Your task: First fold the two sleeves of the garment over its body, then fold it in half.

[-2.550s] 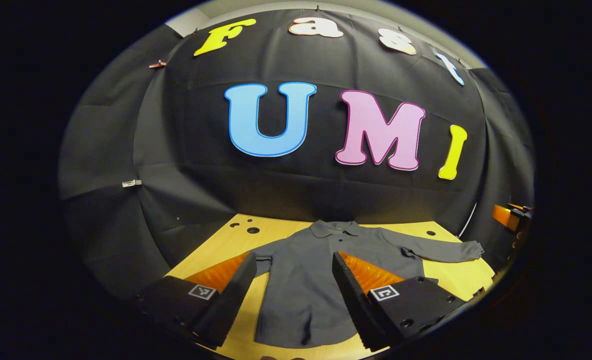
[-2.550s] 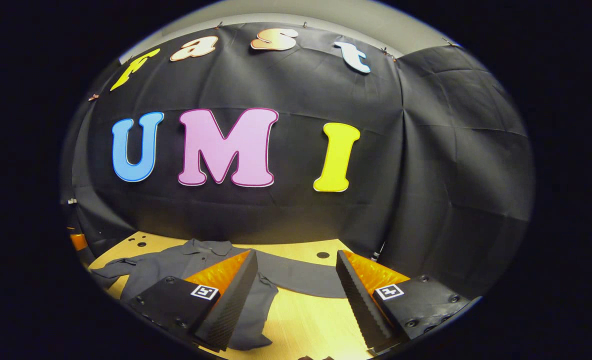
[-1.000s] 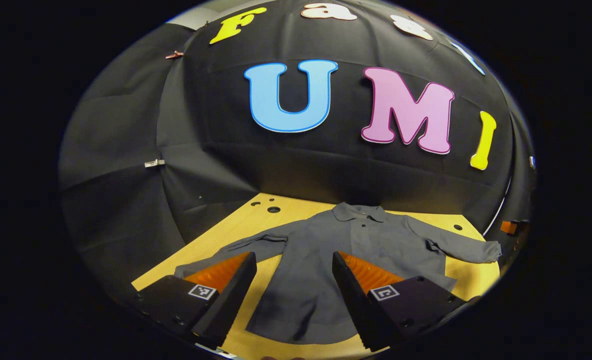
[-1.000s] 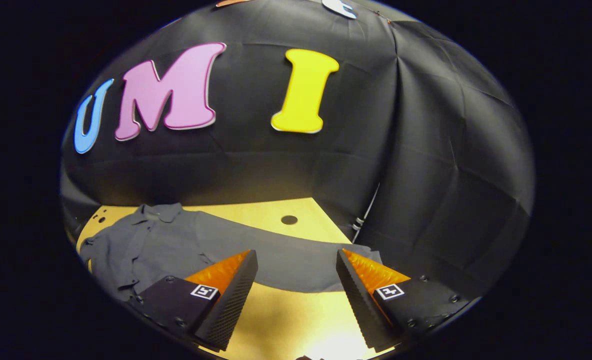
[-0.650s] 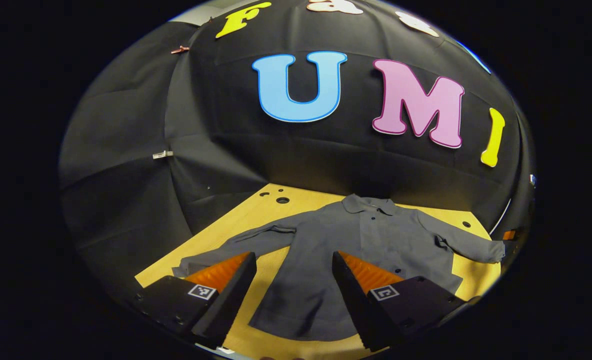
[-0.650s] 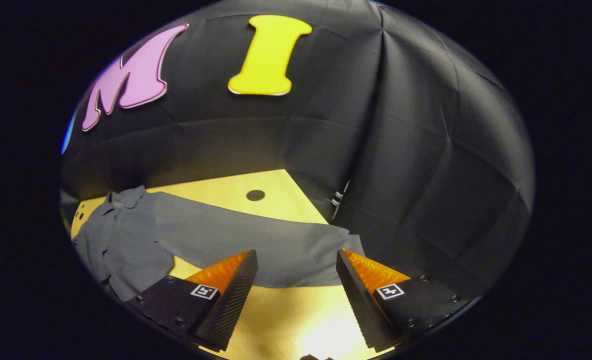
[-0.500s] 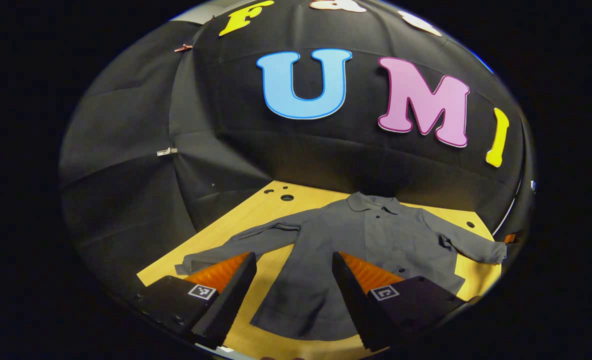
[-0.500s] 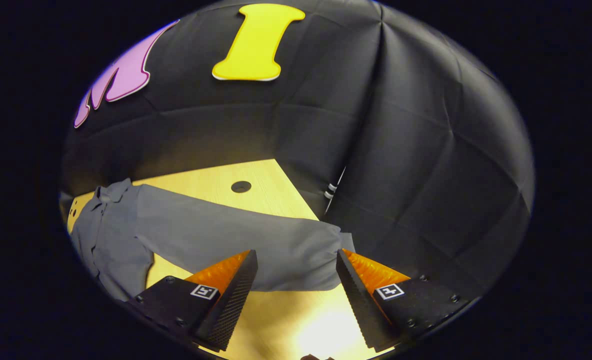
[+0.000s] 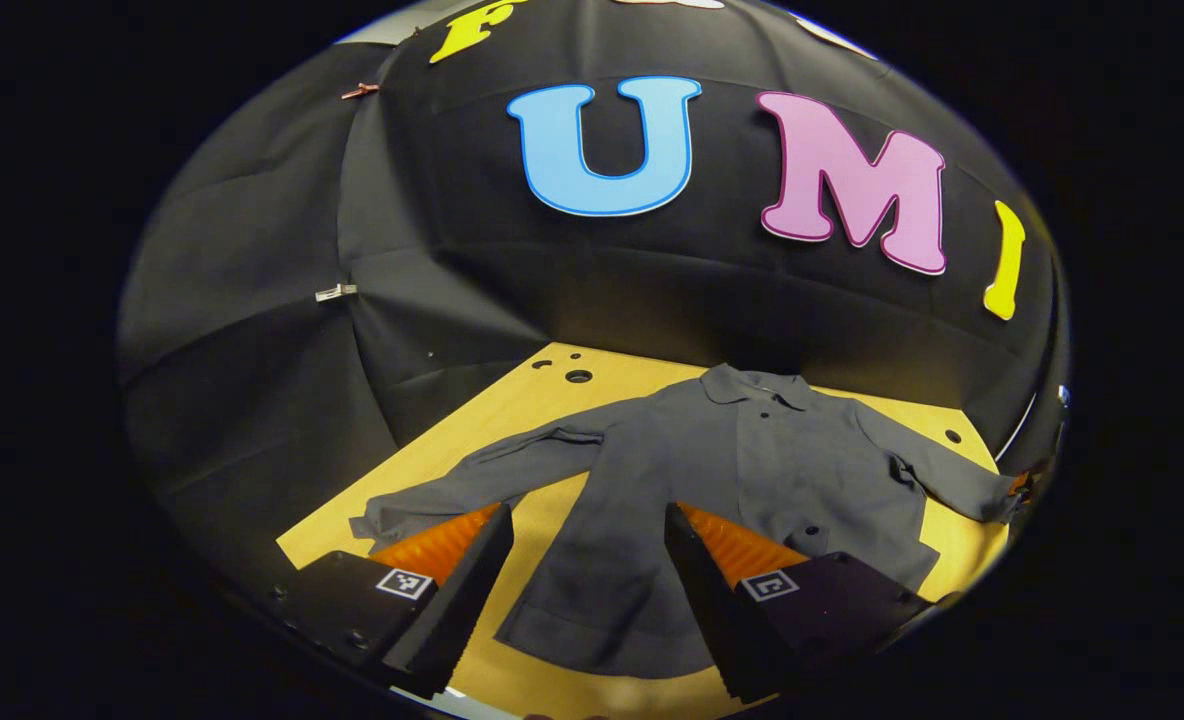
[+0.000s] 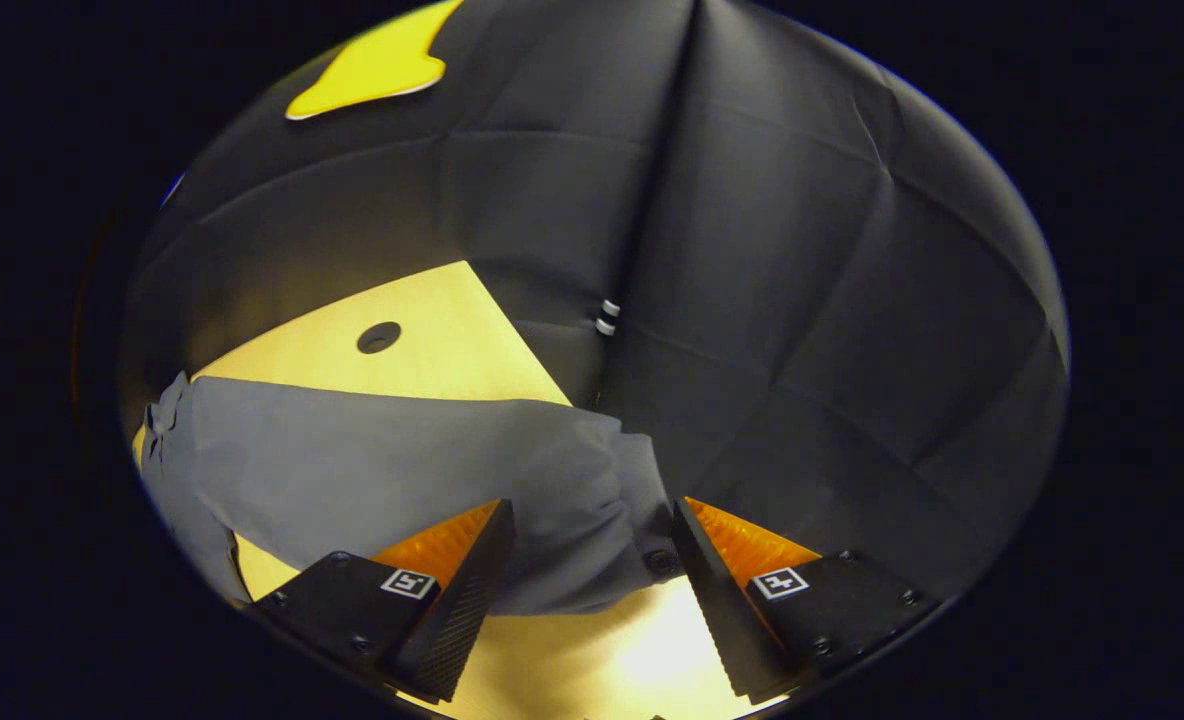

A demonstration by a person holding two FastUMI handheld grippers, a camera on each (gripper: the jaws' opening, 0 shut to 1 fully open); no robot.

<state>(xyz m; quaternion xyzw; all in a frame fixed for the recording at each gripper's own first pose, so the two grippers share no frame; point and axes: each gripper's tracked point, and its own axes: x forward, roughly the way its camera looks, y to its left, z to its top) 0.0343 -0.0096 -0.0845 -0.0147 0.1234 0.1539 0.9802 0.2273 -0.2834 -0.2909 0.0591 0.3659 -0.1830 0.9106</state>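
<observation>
A grey long-sleeved shirt lies flat on the wooden table, collar toward the back wall and both sleeves spread out. My left gripper is open above the shirt's lower hem, between the left sleeve and the body. In the right gripper view the other sleeve stretches across the table, its buttoned cuff lying between the fingers of my right gripper, which is open just above it. That same cuff appears at the far right of the left gripper view.
Black cloth walls close the table at the back and both sides. Round holes mark the tabletop near the back; another hole lies beyond the right sleeve. The table's right edge runs close to the cuff.
My right gripper has swung right and down until the sleeve cuff lies between its open fingers. My left gripper has drifted slightly, staying open over the hem.
</observation>
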